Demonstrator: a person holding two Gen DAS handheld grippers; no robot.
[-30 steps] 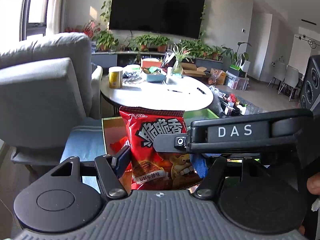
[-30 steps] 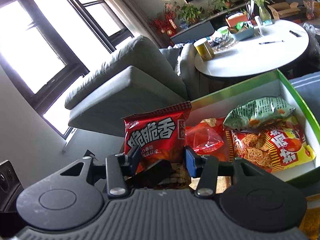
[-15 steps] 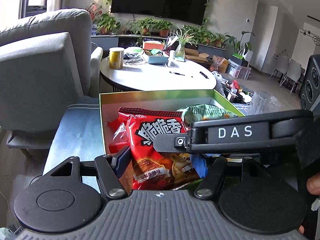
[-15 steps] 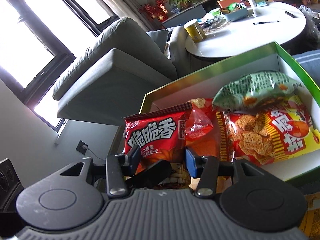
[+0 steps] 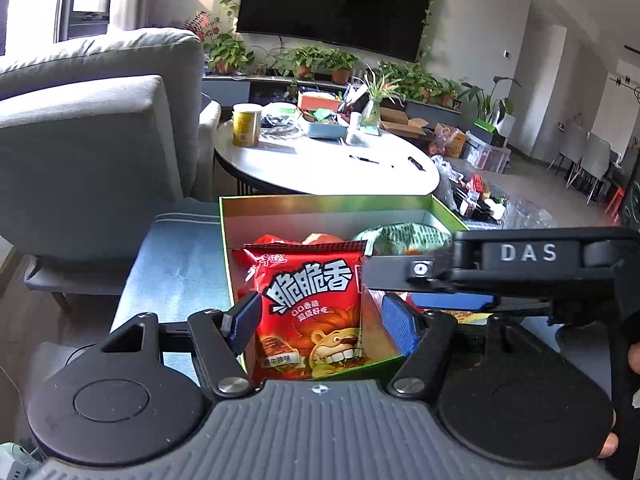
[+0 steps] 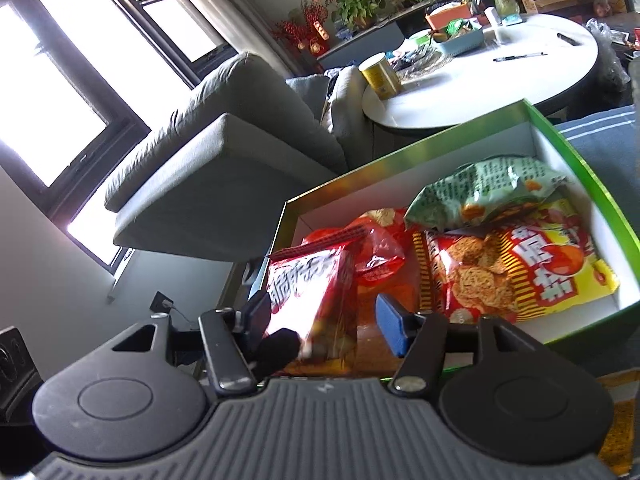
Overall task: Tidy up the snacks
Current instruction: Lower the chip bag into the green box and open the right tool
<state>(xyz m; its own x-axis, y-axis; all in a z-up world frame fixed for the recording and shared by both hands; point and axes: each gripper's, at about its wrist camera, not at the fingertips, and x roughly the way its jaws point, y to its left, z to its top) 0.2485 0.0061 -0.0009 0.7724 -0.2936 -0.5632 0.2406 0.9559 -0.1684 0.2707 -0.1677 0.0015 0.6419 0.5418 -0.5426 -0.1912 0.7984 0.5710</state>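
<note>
The green box (image 6: 560, 136) stands open, white inside, near the round white surface (image 6: 500, 84) beyond its far wall. At its near-left corner the red snack bag (image 6: 316, 292) stands tilted between the right gripper (image 6: 324, 320) fingers, whose jaws have just been opening; the left finger (image 6: 256, 316) touches the bag, the blue right finger (image 6: 390, 326) stands clear. Deeper in the box lie a yellow-and-red noodle-snack bag (image 6: 520, 272) and, atop it, a green bag (image 6: 488, 192).

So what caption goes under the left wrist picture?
Red lion snack bag between the left gripper's open jaws, standing in the green box.
</note>
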